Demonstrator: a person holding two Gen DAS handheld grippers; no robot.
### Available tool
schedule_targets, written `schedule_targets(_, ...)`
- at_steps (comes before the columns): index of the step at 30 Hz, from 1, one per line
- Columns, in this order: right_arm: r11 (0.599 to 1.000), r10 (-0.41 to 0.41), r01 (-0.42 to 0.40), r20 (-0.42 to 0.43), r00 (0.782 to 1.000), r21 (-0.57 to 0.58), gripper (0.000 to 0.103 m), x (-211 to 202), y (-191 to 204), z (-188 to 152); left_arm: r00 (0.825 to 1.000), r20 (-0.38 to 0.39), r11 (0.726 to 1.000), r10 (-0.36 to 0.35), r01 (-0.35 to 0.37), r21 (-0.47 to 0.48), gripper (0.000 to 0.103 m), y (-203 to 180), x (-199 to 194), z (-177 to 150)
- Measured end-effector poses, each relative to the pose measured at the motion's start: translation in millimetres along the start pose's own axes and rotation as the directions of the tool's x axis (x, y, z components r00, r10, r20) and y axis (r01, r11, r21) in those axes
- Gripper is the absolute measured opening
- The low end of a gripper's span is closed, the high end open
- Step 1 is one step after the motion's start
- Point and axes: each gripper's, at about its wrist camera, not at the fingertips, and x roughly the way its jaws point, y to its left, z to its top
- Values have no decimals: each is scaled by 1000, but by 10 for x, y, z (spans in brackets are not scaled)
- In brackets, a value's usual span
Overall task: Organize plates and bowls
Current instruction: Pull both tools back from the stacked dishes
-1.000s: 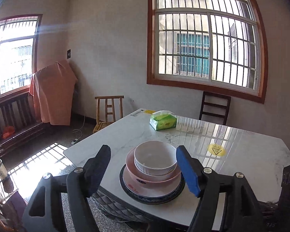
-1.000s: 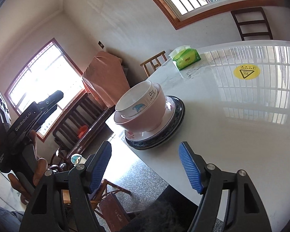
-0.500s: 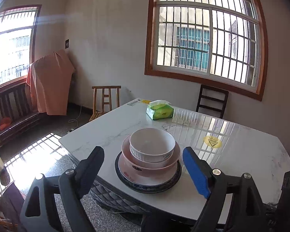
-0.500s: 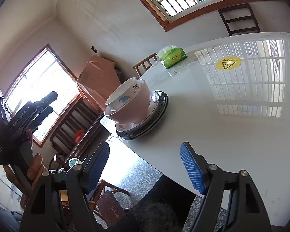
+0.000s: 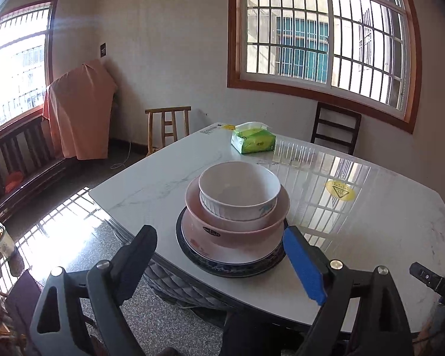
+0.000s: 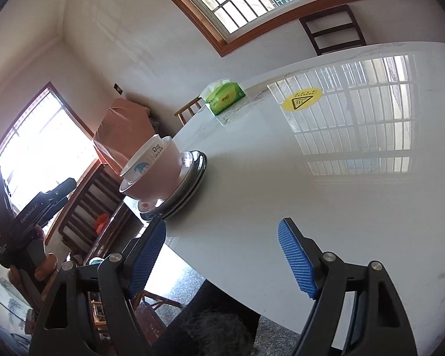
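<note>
1. The left hand-held gripper [image 5: 219, 255] has its jaws wide apart and they are opening more. It holds nothing. The stack of dishes sits just past its tips, not touched.
2. The right hand-held gripper [image 6: 222, 258] also has its jaws wide apart and opening. Nothing is between them, only bare worktop [image 6: 326, 192].
3. The stack stands near the close edge of the worktop. At the bottom is a dark-rimmed plate [image 5: 222, 270]. A white plate [image 5: 237, 255] lies on it.
4. A pink bowl [image 5: 237, 225] sits on the white plate. A white bowl [image 5: 240, 190] with a small blue picture sits inside the pink bowl.
5. From the right wrist view the stack is up and to the left of the right hand-held gripper, well apart from it.
6. A green tissue pack [image 5: 253, 141] lies at the far side of the worktop. A round yellow sticker [image 5: 340, 190] is on the worktop to the right of the stack.
7. A person's hand [image 6: 38, 264] holds the left tool at the left of the right wrist view.
</note>
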Motion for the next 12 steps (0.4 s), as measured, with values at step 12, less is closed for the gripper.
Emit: schedule_targets(12, 814, -579, 581, -92, 810, -1, 89, -63, -1410, 623, 994, -113, 1000, -7, 7, -2, 89, -115, 451, -266)
